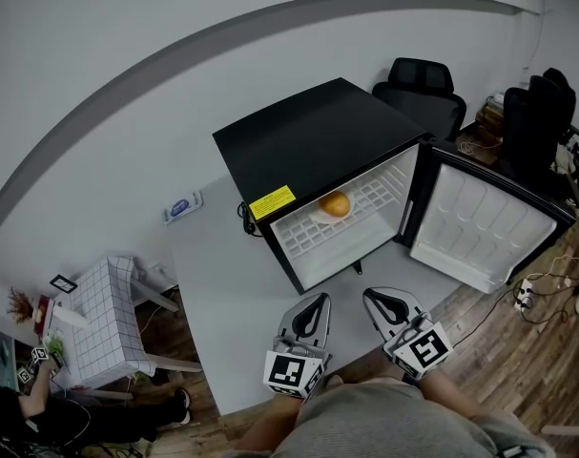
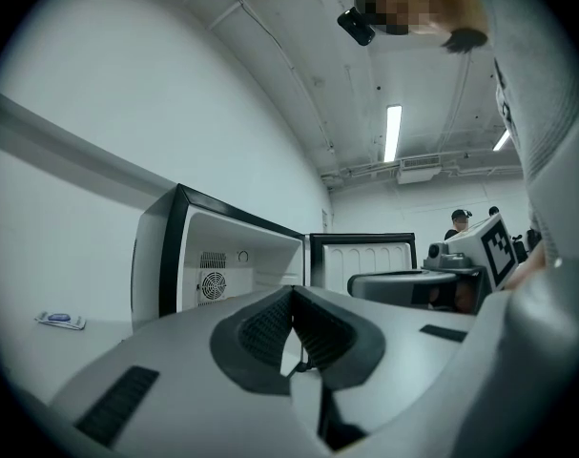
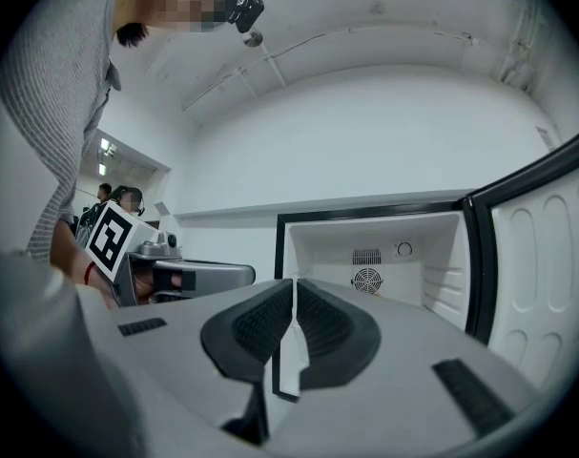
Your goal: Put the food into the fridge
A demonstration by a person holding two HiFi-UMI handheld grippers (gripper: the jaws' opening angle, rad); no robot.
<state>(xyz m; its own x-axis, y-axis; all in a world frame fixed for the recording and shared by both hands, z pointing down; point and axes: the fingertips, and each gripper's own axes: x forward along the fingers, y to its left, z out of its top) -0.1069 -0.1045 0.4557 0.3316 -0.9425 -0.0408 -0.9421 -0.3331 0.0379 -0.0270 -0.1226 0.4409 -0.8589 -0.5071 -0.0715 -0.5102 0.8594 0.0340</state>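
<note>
A black mini fridge [image 1: 308, 141] stands on the grey table [image 1: 217, 275] with its door [image 1: 485, 222] swung wide to the right. On its white wire shelf lies an orange round food item [image 1: 335, 204]. My left gripper [image 1: 313, 311] and right gripper [image 1: 386, 305] hover side by side near the table's front edge, short of the fridge opening. Both are shut with nothing between the jaws. The left gripper view shows the fridge interior [image 2: 234, 270] ahead, past the left gripper [image 2: 291, 321]. In the right gripper view the right gripper [image 3: 294, 321] points at the fridge's back wall fan [image 3: 367, 280].
A small blue and white packet [image 1: 180, 207] lies on the table left of the fridge. Black office chairs [image 1: 424, 93] stand behind the open door. A white checked side table [image 1: 103, 322] sits low at the left. Cables lie on the wooden floor at the right.
</note>
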